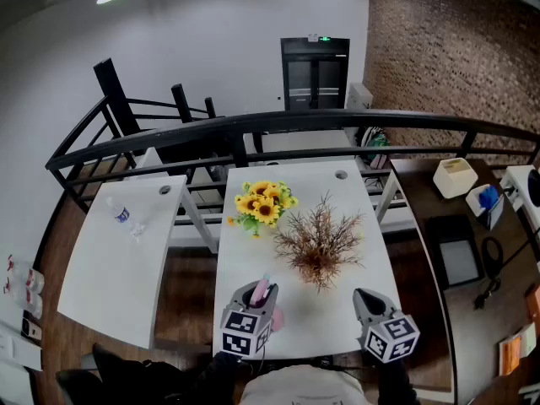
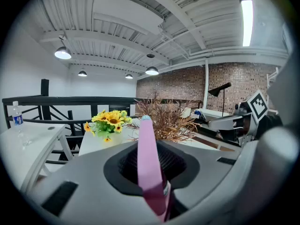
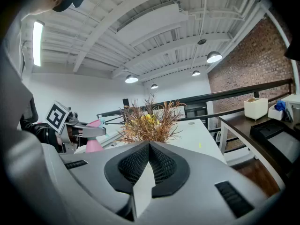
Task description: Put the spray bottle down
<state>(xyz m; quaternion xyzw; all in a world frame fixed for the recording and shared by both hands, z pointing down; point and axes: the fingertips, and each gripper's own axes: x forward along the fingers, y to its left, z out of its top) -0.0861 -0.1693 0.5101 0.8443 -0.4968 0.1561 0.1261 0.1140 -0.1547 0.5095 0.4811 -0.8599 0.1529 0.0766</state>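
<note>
A pink spray bottle [image 1: 261, 292] sits between the jaws of my left gripper [image 1: 251, 304], which is shut on it near the front of the white table [image 1: 337, 201]. In the left gripper view the bottle's [image 2: 149, 165] pink top stands upright in the left gripper [image 2: 152, 149]. From the right gripper view, the bottle's [image 3: 94, 144] wider pink base hangs below the left gripper [image 3: 86, 130], low over the table; contact with the table cannot be told. My right gripper [image 1: 366, 300] hovers at the front right, shut and holding nothing, as the right gripper view [image 3: 149, 146] also shows.
A sunflower bunch [image 1: 264, 202] and a dried brown plant [image 1: 319, 245] stand mid-table, just beyond both grippers. A second white table [image 1: 101, 260] at the left carries a water bottle [image 1: 121, 213]. A black railing [image 1: 278, 123] runs behind. A dark side counter [image 1: 460, 251] lies right.
</note>
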